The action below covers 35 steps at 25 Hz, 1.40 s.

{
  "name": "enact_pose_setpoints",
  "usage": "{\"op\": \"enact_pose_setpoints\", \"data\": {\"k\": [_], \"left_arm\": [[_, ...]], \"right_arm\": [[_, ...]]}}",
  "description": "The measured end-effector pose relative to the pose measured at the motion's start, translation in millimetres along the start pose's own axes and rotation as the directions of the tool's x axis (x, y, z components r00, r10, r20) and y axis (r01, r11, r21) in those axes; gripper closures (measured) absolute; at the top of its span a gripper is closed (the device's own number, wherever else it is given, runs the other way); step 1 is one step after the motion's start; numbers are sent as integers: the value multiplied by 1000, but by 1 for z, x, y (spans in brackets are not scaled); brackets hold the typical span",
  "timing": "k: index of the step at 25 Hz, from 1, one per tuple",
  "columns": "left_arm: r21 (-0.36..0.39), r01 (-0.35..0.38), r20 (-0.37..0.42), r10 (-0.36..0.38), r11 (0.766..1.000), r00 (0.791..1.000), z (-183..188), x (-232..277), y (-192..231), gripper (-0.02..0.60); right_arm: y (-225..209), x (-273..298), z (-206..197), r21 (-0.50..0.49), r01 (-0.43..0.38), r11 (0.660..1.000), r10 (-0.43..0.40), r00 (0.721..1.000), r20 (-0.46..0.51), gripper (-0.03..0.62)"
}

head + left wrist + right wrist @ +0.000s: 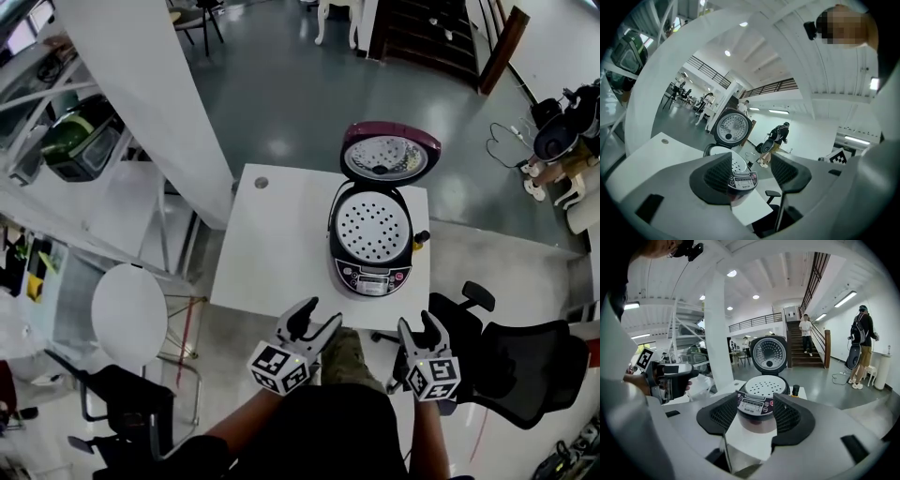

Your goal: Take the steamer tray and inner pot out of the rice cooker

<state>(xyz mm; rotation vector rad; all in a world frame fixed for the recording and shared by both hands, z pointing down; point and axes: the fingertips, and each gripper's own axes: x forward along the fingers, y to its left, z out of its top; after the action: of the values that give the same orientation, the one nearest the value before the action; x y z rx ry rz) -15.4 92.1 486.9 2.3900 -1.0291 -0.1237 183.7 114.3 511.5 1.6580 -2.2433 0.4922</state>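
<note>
Reaching for the tray: both grippers hover over the near edge of the table [272, 244], short of the rice cooker [370, 246]; I judge the first lift has not begun.
Left gripper [317, 317]: jaws spread wide with nothing between them; the cooker's front shows through the gap.
Right gripper [419, 323]: jaws also wide apart and empty, lined up on the control panel [372, 276].
Doing it well: probably come in from both sides, pinch the tray's rim at opposite edges and lift straight up and level, keeping clear of the raised lid [389, 155].
Rice cooker: stands on the far right part of the white table, lid swung fully open behind it.
Inside it: the perforated steamer tray [372, 226] fills the mouth and looks empty; the inner pot lies hidden beneath.
</note>
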Motion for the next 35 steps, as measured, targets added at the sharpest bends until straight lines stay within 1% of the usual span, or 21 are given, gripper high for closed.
{"op": "enact_pose_setpoints", "data": {"k": [5, 12, 16, 20, 23, 25, 27, 29, 31, 33, 35], "left_arm": [[13, -30, 6, 30, 999, 1000, 16, 41, 24, 344], [46, -85, -42, 87, 995, 995, 31, 104, 50, 344], [63, -128, -75, 133, 990, 988, 26, 136, 72, 344], [50, -159, -107, 164, 986, 981, 18, 164, 95, 336], [70, -196, -146, 205, 978, 968, 7, 180, 113, 334], [88, -219, -171, 231, 972, 958, 3, 190, 126, 331], [108, -242, -219, 261, 964, 940, -3, 198, 139, 330], [123, -262, -279, 286, 957, 917, -13, 205, 150, 323], [122, -282, -298, 306, 952, 904, -16, 211, 158, 319], [116, -297, -300, 319, 948, 899, -17, 217, 165, 319], [107, -301, -325, 319, 948, 890, -23, 223, 170, 319]], "right_arm": [[-21, 56, 13, -13, -49, 999, 49, 999, -24, 391], [-70, 117, 53, -8, -81, 997, 81, 997, -1, 391], [-91, 144, 57, -20, -94, 995, 94, 995, -24, 391], [-107, 172, 48, -9, -129, 992, 128, 990, -60, 391], [-114, 195, 45, -31, -168, 985, 166, 983, -79, 391], [-117, 211, 47, -64, -191, 979, 185, 978, -94, 391], [-119, 225, 46, -124, -200, 972, 184, 974, -128, 391], [-122, 236, 42, -171, -199, 965, 171, 971, -168, 391], [-126, 246, 36, -179, -202, 963, 166, 966, -198, 391], [-133, 257, 27, -180, -201, 963, 157, 959, -236, 391], [-139, 267, 18, -168, -198, 966, 147, 950, -276, 391]]}}
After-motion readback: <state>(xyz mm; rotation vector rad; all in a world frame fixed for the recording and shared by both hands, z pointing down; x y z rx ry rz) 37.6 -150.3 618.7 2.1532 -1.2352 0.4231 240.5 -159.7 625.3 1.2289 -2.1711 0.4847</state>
